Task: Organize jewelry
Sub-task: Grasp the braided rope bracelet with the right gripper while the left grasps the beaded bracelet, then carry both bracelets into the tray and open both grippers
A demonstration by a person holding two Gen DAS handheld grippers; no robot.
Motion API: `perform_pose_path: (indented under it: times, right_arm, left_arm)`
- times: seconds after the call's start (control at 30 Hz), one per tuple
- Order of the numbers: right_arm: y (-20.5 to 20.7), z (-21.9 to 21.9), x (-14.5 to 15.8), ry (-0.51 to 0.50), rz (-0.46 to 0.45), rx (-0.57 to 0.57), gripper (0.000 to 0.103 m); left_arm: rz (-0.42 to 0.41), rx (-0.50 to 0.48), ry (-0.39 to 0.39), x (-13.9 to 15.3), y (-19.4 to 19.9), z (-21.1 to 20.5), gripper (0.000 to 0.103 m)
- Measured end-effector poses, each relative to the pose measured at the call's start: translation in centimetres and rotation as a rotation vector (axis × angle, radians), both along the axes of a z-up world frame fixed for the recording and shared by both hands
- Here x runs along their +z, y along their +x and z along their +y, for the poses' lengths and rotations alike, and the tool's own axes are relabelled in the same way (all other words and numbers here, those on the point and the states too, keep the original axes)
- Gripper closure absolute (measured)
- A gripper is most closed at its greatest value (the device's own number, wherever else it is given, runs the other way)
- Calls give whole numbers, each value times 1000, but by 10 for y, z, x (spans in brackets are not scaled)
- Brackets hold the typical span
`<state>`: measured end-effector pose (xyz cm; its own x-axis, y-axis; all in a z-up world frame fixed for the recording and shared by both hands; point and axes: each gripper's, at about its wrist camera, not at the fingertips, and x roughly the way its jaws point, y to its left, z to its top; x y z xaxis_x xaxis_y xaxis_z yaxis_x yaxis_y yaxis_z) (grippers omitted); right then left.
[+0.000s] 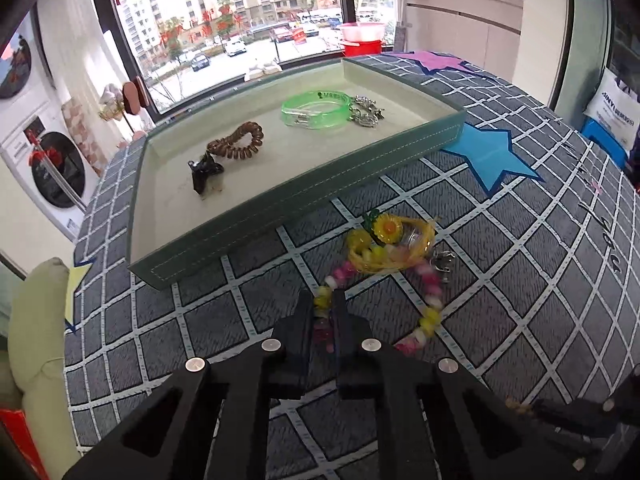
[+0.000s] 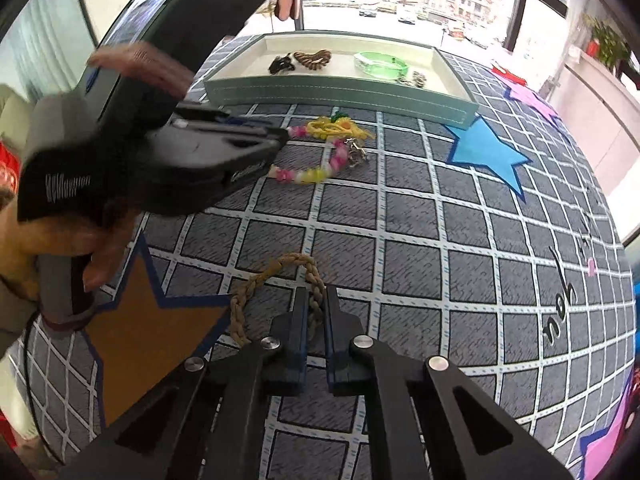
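Grid-patterned bench (image 1: 520,280): left hand-held gripper (image 1: 322,300) pinches the beaded bracelet (image 1: 430,312); right hand-held gripper (image 2: 317,300) clamps the braided cord bracelet (image 2: 240,312).

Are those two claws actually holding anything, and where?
Left gripper pinches the beaded bracelet on its near-left beads; right gripper pinches the braided rope bracelet along its right side.

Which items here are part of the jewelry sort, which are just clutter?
Job:
green tray
beaded bracelet, in left gripper
braided rope bracelet, in right gripper
yellow sunflower piece
green bangle
brown coil bracelet

Clutter:
blue star
red basin
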<state>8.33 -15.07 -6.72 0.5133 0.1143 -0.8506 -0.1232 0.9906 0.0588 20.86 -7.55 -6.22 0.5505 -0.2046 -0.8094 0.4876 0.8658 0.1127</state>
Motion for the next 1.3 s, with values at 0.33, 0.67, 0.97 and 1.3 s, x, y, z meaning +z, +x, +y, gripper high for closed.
perform_pose_path:
  times: [0.33,0.67,0.97,1.3]
  right_arm:
    - [-10,-40,26,95,-60,-67,96]
    - [-3,-58,47,139,-108,-110,96]
    - [15,-66,67,165,-152,-94,96]
    - [55,-73,94,192,-200,-76,96]
  left_arm:
    - [23,75,-115,13,-13,28,80]
    - [-24,122,-207,44,-35,54,80]
    - [-64,166,-251,64,-41,70,80]
    - [-105,201,-274,83,-23,76,80]
